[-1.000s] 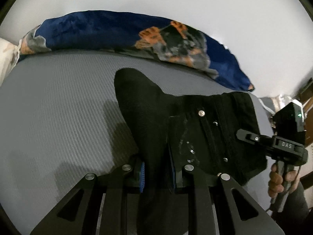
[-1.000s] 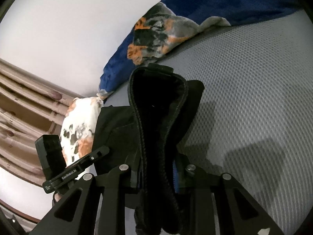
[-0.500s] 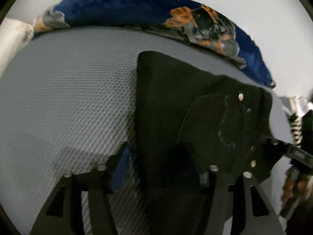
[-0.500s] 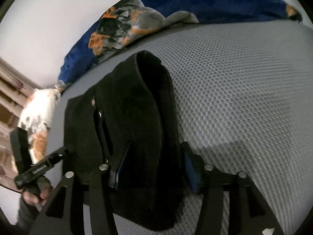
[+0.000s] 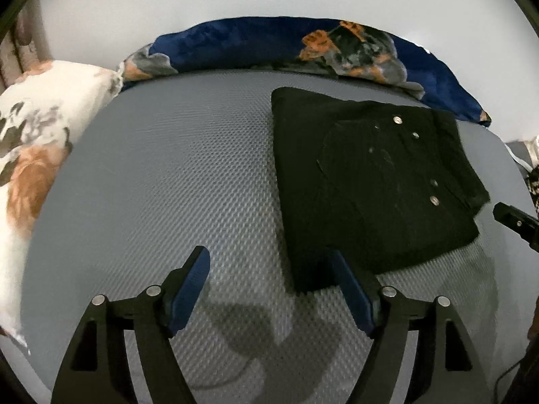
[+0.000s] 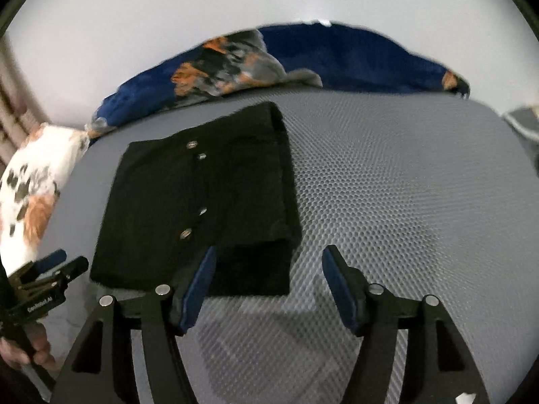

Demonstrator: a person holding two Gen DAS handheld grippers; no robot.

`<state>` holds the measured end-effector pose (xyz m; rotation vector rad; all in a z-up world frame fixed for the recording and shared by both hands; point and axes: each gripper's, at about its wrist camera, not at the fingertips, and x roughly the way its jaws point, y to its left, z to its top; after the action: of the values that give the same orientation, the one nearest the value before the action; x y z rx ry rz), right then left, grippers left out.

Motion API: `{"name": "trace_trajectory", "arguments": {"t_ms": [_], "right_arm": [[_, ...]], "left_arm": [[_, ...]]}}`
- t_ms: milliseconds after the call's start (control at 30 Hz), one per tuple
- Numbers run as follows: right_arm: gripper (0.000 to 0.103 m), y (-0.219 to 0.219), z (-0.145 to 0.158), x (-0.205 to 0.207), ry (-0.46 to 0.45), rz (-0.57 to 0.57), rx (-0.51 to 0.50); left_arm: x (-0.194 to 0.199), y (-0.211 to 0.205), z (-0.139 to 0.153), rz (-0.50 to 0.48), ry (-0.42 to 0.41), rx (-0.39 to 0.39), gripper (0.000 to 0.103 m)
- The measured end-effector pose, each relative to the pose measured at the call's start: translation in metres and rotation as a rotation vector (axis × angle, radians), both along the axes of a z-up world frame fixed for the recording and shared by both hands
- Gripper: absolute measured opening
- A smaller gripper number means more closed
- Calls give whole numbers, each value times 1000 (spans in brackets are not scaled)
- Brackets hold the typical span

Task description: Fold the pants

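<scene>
The left gripper (image 5: 269, 276) is opening above the grey bed (image 5: 161, 181), nothing lying between its blue pads (image 5: 188, 289). The folded black pants (image 5: 367, 185) are lying flat just beyond its right finger, studs facing up. A blue blanket (image 5: 269, 43) is bunching along the far edge, a floral pillow (image 5: 37, 155) sitting at left.

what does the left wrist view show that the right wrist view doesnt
Only the left wrist view shows the left gripper head-on, its jaws opening with nothing between them, and just a sliver of the right gripper at the right edge.

Only the right wrist view shows the right gripper head-on, jaws opening, nothing pinched between them, plus the hand holding the left gripper's handle.

Both show the folded black pants lying flat on the grey mattress, the blue blanket behind it and the floral pillow.
</scene>
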<state>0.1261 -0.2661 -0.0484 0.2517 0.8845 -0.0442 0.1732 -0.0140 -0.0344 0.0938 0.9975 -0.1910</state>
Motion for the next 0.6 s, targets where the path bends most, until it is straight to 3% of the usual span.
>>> {"name": "trace_trajectory", "arguments": {"t_ms": [300,600], "right_arm": [[82,43,23,-55,-89,16,-28],[86,68,13,-76,-95,2,-32]], "left_arm": [[-51,14,17,38,-69,36,76],[-80,11,17,-13,-113,77,76]]}}
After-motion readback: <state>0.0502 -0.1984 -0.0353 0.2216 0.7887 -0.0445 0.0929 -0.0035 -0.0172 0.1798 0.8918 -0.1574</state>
